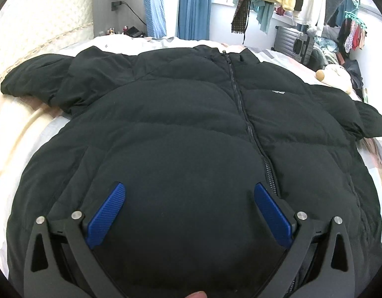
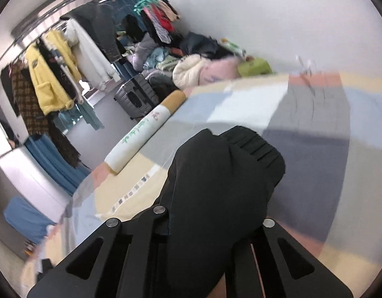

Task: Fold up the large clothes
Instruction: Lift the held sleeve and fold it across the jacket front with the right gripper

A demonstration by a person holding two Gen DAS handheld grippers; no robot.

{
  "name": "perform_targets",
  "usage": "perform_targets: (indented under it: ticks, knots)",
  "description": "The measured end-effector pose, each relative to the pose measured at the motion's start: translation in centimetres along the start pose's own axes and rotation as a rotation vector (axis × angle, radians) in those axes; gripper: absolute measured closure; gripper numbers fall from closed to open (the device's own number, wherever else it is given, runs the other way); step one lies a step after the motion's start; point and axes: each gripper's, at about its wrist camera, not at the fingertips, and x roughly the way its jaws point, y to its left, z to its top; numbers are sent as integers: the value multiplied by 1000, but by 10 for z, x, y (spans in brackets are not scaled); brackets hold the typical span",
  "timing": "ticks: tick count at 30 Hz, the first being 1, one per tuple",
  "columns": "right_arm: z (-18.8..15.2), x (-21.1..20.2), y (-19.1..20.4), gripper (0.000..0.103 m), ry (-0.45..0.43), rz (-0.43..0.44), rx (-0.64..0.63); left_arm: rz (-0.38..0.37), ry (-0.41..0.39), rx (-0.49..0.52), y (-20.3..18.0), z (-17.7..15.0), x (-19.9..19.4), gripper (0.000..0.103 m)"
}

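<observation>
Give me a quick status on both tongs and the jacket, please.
Left tongs open over the jacket front. Right tongs shut on its sleeve cuff, lifted off the bed. Long pillow lies well aside.

The jacket [image 1: 181,114] lies spread front-up on the bed [image 1: 21,129], collar toward the far edge, its 2 sleeves reaching toward the left and right edges. The left gripper [image 1: 189,198] hangs over its near hem, left of the zipper [image 1: 243,114]. At the bed's right edge a long bolster [image 2: 146,131] lies beside the suitcase [image 2: 137,96].
</observation>
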Motion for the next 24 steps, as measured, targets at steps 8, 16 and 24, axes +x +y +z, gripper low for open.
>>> perform_targets:
  ticks: [8, 16, 24]
  knots:
    - [17, -32, 25, 100, -35, -33, -70, -14, -6, 7, 5, 4, -6, 0]
    - [51, -116, 140, 97, -106, 100, -221, -32, -58, 13, 9, 11, -36, 0]
    - [35, -205, 288, 97, -151, 297, -416, -70, -94, -8, 23, 11, -70, 0]
